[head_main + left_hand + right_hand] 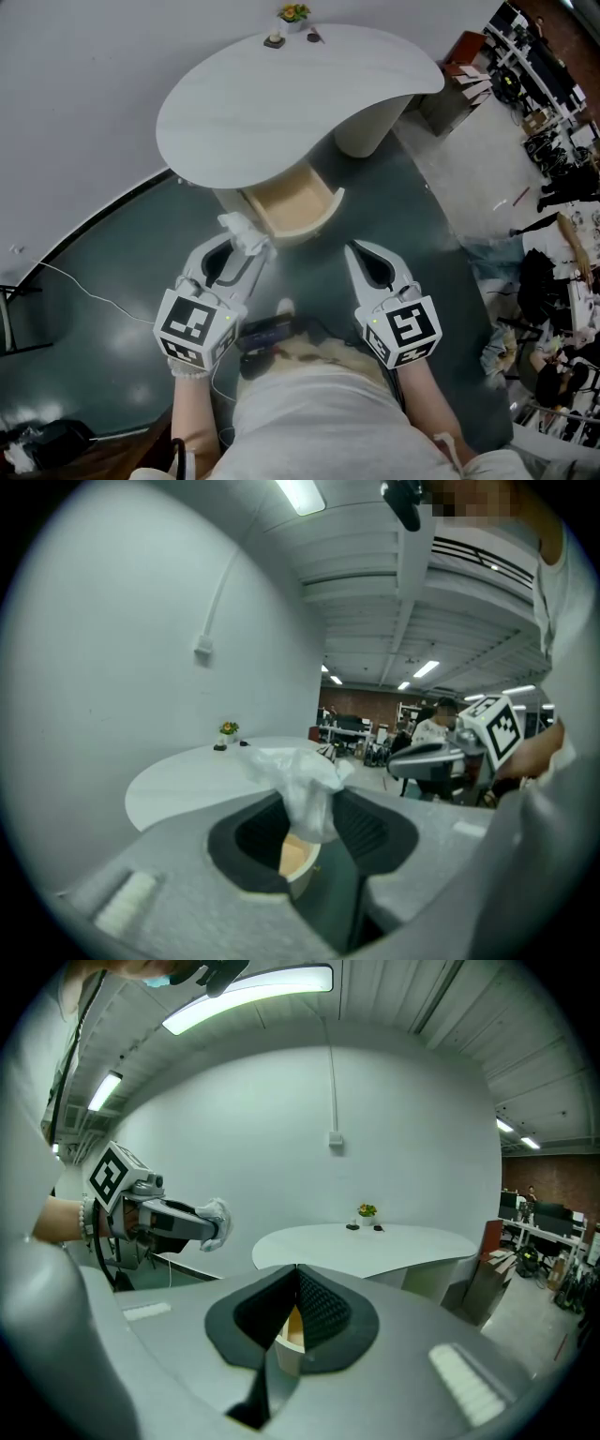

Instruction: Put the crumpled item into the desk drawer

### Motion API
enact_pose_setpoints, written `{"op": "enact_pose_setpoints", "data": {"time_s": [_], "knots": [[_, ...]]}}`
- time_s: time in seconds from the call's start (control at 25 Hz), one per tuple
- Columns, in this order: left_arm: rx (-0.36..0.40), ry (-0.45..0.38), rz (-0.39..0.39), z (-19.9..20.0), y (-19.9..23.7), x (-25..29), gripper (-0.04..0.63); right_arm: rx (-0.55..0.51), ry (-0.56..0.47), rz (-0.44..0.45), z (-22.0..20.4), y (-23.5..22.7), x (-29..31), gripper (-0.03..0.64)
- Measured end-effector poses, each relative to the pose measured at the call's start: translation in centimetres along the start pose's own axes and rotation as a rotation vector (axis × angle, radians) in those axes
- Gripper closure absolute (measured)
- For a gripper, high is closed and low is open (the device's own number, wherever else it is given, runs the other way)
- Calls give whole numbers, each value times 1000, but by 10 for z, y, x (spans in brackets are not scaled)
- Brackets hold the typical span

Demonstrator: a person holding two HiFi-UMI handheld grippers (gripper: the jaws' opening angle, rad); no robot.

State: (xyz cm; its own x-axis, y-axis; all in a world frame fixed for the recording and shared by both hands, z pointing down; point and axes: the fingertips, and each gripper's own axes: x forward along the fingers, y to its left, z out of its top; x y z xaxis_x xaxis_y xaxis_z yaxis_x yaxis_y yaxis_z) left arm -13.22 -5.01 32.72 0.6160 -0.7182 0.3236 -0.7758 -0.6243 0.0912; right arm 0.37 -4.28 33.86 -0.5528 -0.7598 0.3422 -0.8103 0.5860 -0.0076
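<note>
A crumpled white item (242,232) sticks out of my left gripper (247,244), which is shut on it just in front of the open desk drawer (328,212). In the left gripper view the crumpled item (302,782) stands pinched between the dark pads, with the drawer's pale inside (296,857) below it. My right gripper (354,249) hovers level with the left, to the right of the drawer, shut and empty. Its view shows the jaw tips meeting (297,1279) and the left gripper with the crumpled item (215,1217) off to the left.
The white curved desk (281,103) carries a small potted plant (293,13) at its far edge. A thin cable (94,295) runs over the dark floor at left. Office desks, chairs and people (553,216) crowd the right side.
</note>
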Motion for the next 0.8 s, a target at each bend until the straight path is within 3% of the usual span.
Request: {"op": "enact_pose_setpoints", "data": {"time_s": [0.8], "knots": [[-17, 17, 1, -11, 18, -1, 454, 10, 33, 0, -6, 5, 13, 612]]}}
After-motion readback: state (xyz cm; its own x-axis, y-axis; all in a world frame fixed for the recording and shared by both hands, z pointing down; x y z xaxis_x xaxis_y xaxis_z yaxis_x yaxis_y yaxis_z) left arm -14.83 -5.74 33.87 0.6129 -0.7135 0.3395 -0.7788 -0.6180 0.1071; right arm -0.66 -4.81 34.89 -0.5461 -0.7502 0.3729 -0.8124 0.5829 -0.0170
